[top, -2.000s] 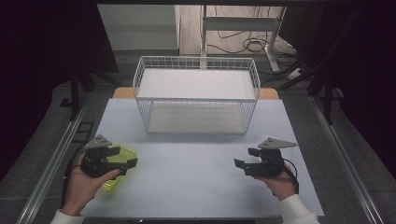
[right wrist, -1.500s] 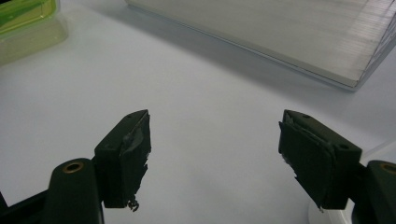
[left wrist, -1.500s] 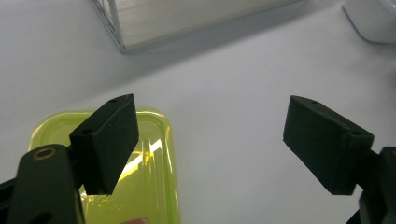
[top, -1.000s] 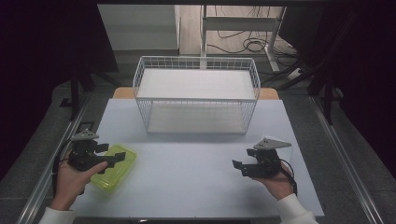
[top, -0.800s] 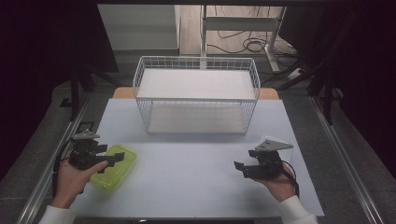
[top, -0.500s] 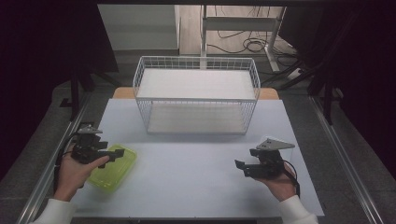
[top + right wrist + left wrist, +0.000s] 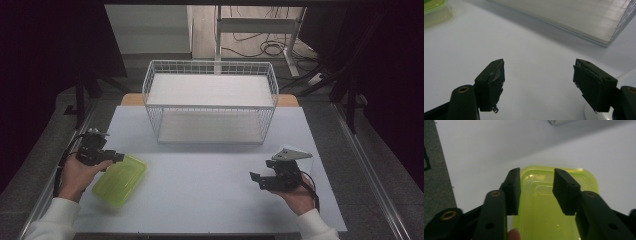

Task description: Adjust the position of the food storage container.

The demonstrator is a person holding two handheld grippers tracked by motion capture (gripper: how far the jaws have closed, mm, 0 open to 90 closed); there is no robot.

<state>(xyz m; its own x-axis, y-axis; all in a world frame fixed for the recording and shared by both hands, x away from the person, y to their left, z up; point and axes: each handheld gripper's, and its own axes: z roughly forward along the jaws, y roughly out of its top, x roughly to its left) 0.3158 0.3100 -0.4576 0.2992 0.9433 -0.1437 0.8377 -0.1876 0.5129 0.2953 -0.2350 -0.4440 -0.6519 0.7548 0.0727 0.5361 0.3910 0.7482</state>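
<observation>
White table (image 7: 210,185) in a dark room; left tongs (image 7: 536,187) narrowing over green box (image 7: 549,202), right tongs (image 7: 539,82) wide.

bright white table (image 7: 210,185), dark all around; soft shadows beyond the fingers (image 7: 564,192), close parts blurry.

A wire basket (image 7: 210,102) stands on the table (image 7: 210,185) at the middle of its far edge, with a flat board (image 7: 210,90) lying inside it. A lidded container (image 7: 120,179) lies on the table near the near left corner, well apart from the basket and in front of it to the left. The left gripper (image 7: 111,158) sits at the container's far left end (its fingers (image 7: 512,190) straddle that rim, one outside the wall, one over the lid). The right gripper (image 7: 256,178) hovers over the table's near right part, in front of the basket's right end.
</observation>
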